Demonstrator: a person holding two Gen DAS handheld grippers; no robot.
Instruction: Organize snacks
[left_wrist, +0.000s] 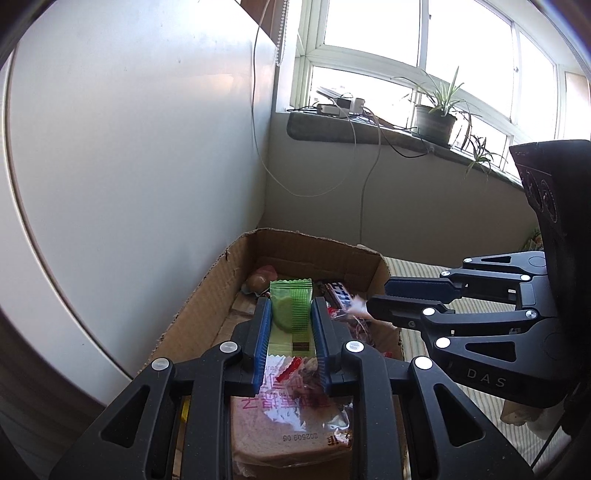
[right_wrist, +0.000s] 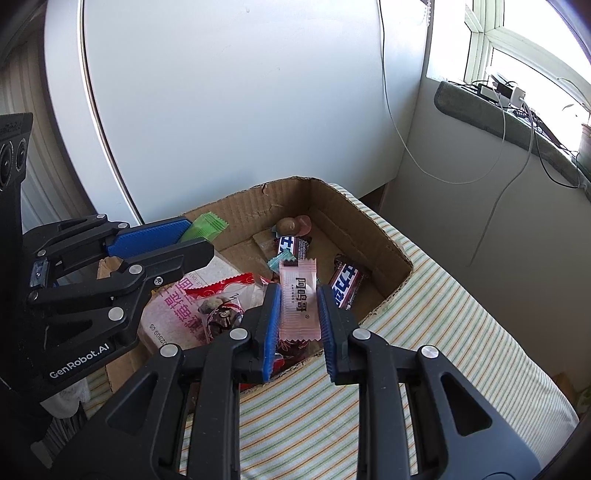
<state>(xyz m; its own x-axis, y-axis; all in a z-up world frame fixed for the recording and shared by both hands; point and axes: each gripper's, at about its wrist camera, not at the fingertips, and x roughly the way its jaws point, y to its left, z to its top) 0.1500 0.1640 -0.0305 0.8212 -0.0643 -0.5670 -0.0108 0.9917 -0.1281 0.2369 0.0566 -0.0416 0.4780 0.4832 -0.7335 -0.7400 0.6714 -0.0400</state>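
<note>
An open cardboard box (right_wrist: 373, 236) on a striped cloth holds snacks. My left gripper (left_wrist: 291, 306) is shut on a green wrapped snack (left_wrist: 291, 302) and holds it above the box; it also shows in the right wrist view (right_wrist: 192, 236) with the green wrapper (right_wrist: 207, 226) sticking out. My right gripper (right_wrist: 299, 291) is shut on a pink wrapped snack (right_wrist: 299, 299) over the box's near side; in the left wrist view (left_wrist: 373, 299) only a pale wrapper tip (left_wrist: 357, 305) shows. In the box lie dark chocolate bars (right_wrist: 347, 284), a bread pack (right_wrist: 177, 314) and a red bag (right_wrist: 221, 295).
A white round-edged panel (right_wrist: 221, 110) stands right behind the box. The striped cloth (right_wrist: 443, 314) stretches to the right. A windowsill (left_wrist: 388, 133) with a potted plant (left_wrist: 436, 118), chargers and hanging cables lies beyond.
</note>
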